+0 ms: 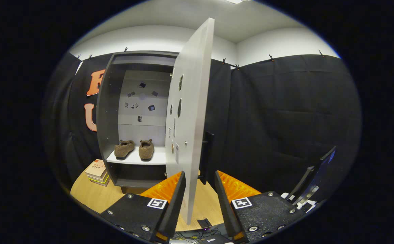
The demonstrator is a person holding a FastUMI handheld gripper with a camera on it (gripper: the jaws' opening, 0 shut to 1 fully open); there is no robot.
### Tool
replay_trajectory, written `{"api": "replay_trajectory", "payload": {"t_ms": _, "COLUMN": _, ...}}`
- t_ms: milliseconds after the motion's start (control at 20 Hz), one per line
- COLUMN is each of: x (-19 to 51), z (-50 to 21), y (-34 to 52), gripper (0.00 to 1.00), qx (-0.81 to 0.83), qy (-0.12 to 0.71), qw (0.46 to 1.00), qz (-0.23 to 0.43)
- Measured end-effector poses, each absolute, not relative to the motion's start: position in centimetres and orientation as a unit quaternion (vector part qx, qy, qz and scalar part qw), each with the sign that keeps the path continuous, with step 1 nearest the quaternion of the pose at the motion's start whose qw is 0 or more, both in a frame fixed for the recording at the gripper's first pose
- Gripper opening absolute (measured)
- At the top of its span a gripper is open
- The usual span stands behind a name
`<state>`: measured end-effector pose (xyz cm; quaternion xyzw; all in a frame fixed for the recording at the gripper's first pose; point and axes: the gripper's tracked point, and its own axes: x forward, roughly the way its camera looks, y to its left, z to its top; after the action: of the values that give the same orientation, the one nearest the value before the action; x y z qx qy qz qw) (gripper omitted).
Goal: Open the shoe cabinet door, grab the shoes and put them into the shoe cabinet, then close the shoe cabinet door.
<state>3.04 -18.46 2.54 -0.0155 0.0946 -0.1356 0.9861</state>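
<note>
Wooden worktop (95,196) carrying the shoe cabinet (110,135)

A small stack of books (97,172) lies beside the cabinet; two brown shoes (134,149) sit side by side on its white shelf (158,157).

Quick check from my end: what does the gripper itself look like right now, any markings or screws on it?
The gripper has two wedge-shaped fingers with ribbed inner faces. Each rises from a flat, rough-textured black plate fixed with silver screws, and each plate carries a square black-and-white marker. The fingers stand apart, either side of the cabinet door edge.

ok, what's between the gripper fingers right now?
The open cabinet door's free edge, seen edge-on in the gripper view. The gripper straddles it, fingers apart; contact unclear.
</note>
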Motion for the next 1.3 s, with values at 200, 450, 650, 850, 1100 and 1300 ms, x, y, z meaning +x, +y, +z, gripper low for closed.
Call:
{"api": "replay_trajectory", "payload": {"t_ms": 200, "x": 5.1, "z": 1.9, "y": -20.8, "gripper": 0.55, "qx": -0.01, "qy": 0.097, "qw": 0.985, "qz": -0.145}}
{"api": "replay_trajectory", "payload": {"t_ms": 450, "x": 7.7, "z": 1.5, "y": -21.8, "gripper": 0.55, "qx": 0.016, "qy": 0.094, "qw": 0.987, "qz": -0.133}}
{"api": "replay_trajectory", "payload": {"t_ms": 650, "x": 7.9, "z": 1.3, "y": -21.5, "gripper": 0.54, "qx": 0.035, "qy": 0.09, "qw": 0.987, "qz": -0.125}}
{"api": "replay_trajectory", "payload": {"t_ms": 850, "x": 8.2, "z": 1.7, "y": -20.8, "gripper": 0.52, "qx": 0.035, "qy": 0.074, "qw": 0.991, "qz": -0.107}}
{"api": "replay_trajectory", "payload": {"t_ms": 1100, "x": 8.0, "z": 2.6, "y": -19.1, "gripper": 0.49, "qx": 0.065, "qy": 0.068, "qw": 0.995, "qz": -0.041}}
{"api": "replay_trajectory", "payload": {"t_ms": 1300, "x": 7.7, "z": 2.6, "y": -13.4, "gripper": 0.48, "qx": 0.063, "qy": 0.059, "qw": 0.996, "qz": 0.022}}
